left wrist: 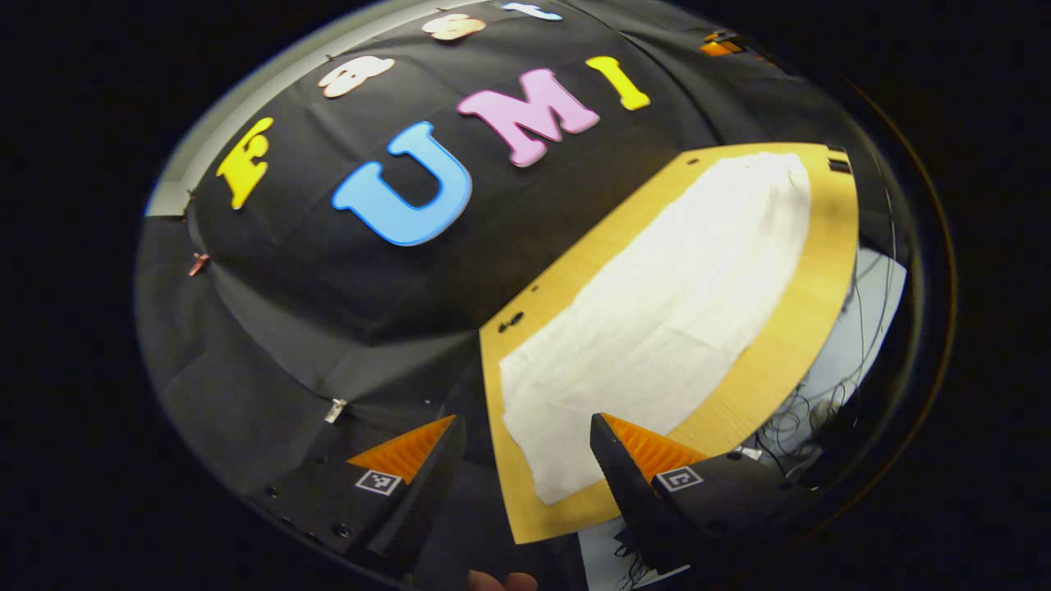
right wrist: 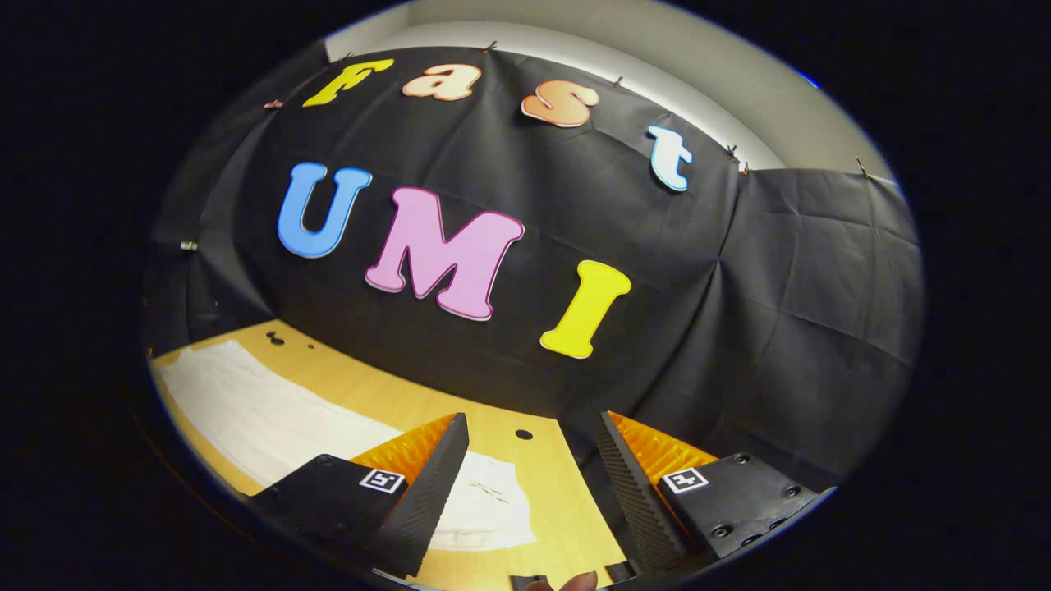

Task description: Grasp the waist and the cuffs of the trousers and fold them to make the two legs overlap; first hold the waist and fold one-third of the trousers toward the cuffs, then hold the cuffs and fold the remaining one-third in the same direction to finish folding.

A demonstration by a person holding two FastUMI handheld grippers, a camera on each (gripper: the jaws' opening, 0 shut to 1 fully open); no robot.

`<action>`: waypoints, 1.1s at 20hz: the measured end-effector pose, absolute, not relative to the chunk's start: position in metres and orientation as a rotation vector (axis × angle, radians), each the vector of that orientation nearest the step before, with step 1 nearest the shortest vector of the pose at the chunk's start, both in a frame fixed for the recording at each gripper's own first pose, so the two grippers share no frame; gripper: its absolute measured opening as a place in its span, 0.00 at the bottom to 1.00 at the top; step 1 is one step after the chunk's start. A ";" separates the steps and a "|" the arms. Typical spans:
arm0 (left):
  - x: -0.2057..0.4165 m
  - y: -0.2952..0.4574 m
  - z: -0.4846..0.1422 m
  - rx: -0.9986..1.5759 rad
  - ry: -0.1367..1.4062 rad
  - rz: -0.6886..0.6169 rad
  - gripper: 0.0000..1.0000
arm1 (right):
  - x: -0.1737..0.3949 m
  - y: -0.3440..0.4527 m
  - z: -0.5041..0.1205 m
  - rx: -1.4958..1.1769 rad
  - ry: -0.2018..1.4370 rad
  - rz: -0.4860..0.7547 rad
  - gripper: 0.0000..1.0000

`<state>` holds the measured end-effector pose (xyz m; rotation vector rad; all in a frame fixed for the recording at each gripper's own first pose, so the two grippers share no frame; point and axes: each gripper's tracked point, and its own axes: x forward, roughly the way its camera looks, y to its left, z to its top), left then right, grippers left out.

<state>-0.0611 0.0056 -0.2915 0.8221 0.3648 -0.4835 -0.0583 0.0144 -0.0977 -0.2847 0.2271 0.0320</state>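
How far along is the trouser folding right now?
The white trousers lie long and narrow on the wooden table, so the legs may already overlap, though I cannot confirm it. Nothing is in hand: the left tool and right tool are both open above the table. Both one-third folds, waist first and then cuffs, are left.
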 end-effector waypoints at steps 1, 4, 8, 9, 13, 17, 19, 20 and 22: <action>-0.062 0.005 -0.307 0.853 0.380 -0.502 0.97 | -0.061 0.011 -0.111 -0.360 0.241 0.047 0.97; -0.064 0.006 -0.350 0.988 0.416 -0.568 0.96 | -0.068 -0.013 -0.164 -0.639 0.303 0.102 0.97; -0.067 0.006 -0.394 1.144 0.458 -0.670 0.97 | -0.085 -0.032 -0.248 -0.885 0.399 0.228 0.98; -0.067 0.009 -0.404 1.181 0.472 -0.687 0.97 | -0.091 -0.036 -0.266 -0.941 0.418 0.267 0.98; -0.043 0.011 -0.425 1.318 0.484 -0.685 0.96 | -0.099 -0.047 -0.334 -1.117 0.494 0.440 0.97; -0.021 -0.002 -0.432 1.425 0.450 -0.692 0.95 | -0.094 -0.063 -0.367 -1.169 0.520 0.481 0.97; -0.007 -0.010 -0.433 1.468 0.429 -0.690 0.92 | -0.088 -0.073 -0.381 -1.209 0.521 0.492 0.97; -0.001 -0.014 -0.434 1.481 0.422 -0.689 0.92 | -0.086 -0.077 -0.387 -1.225 0.523 0.507 0.97; 0.013 -0.020 -0.436 1.494 0.422 -0.681 0.92 | -0.080 -0.082 -0.400 -1.263 0.519 0.544 0.97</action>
